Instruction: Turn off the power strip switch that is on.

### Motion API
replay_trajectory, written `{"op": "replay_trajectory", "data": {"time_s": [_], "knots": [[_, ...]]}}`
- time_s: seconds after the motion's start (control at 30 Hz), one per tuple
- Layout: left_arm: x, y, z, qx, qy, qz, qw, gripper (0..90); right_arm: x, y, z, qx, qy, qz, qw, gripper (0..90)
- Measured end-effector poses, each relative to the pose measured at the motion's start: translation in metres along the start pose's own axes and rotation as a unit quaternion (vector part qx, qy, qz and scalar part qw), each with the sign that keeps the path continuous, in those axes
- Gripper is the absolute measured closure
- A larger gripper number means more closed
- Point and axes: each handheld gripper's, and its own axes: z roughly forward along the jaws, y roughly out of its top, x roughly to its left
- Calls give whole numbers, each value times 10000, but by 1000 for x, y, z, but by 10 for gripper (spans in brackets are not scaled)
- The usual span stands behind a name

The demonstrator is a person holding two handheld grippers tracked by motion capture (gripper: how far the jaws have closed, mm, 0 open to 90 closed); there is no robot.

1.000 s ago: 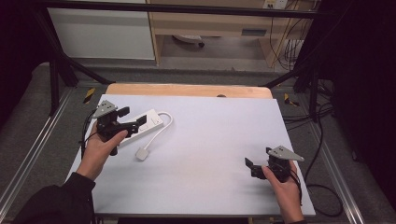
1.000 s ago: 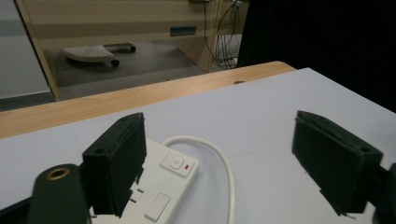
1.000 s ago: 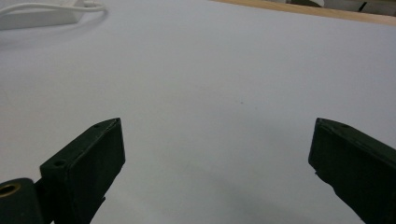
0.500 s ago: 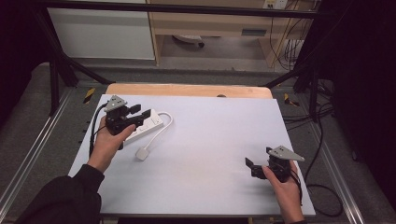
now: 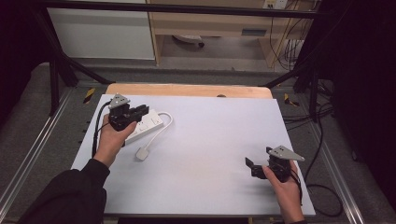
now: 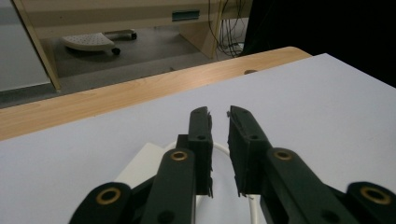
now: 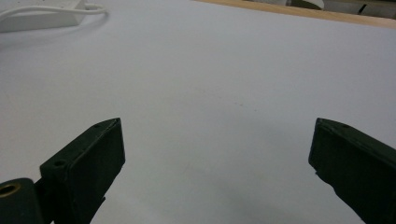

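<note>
**Over the power strip, left fingers nearly closed**

At the far left of the white counter (image 5: 210, 140), the left gripper (image 5: 138, 112) is hovering over a white power strip (image 5: 148, 125), its fingers (image 6: 201, 140) sitting almost together with a narrow gap between them and gripping nothing. The strip's white cord (image 5: 159, 133) is curving toward the person and ending at a plug (image 5: 141, 153) lying beside the left hand (image 5: 112, 140). Near the counter's right front corner, the right gripper (image 5: 252, 165) is resting low, its fingers (image 7: 88, 163) spreading wide apart over bare surface, well apart from the strip.
</note>
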Motion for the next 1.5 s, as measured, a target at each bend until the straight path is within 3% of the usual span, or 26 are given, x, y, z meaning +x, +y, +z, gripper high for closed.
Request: {"op": "replay_trajectory", "data": {"time_s": [0.2,0.77,1.5], "knots": [[4,-3,8,87,-11,29,10000,887,0,0,0,-4,-10,-16,10000,40],[17,-15,19,491,127,-42,9987,899,-1,0,1,24,-12,-30,10000,40],[30,-40,27,1139,287,-171,9929,900,0,0,1,49,-11,-47,10000,39]]}}
